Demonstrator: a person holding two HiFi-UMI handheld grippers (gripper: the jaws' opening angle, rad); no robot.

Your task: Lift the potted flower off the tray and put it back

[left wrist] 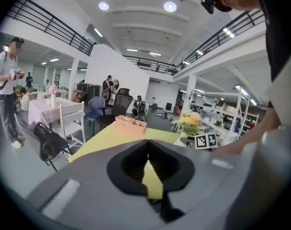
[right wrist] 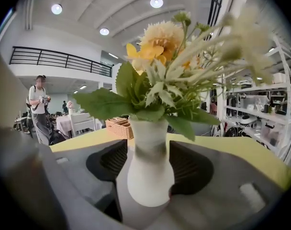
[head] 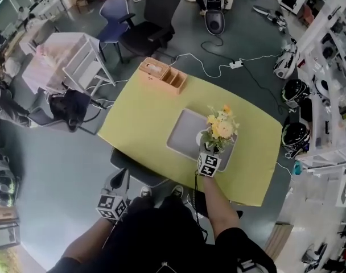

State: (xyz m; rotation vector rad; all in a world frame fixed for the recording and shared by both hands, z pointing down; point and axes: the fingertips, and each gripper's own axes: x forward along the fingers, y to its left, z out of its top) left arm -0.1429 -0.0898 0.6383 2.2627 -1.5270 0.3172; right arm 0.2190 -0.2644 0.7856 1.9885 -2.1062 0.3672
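Observation:
The potted flower [head: 219, 129], yellow blooms in a white vase, stands on the grey tray [head: 183, 131] on the yellow table [head: 138, 115]. My right gripper [head: 206, 148] is at its near side. In the right gripper view the vase [right wrist: 149, 138] fills the space between the jaws of that gripper [right wrist: 146, 169], which stand wide and open around its belly. The right pad lies very close to the vase; the left shows a thin gap. My left gripper [head: 119, 180] hangs below the table's near left edge, shut with nothing in it [left wrist: 146, 153]; the flower [left wrist: 190, 122] shows far to its right.
A wicker box [head: 163, 75] sits at the table's far edge. Chairs [head: 143, 24], a white rack [head: 82, 58] and a dark bag [head: 70, 108] stand on the floor to the left. A cable and power strip [head: 235, 64] lie behind; shelves with helmets [head: 295, 90] line the right. A person [right wrist: 38, 109] stands far left.

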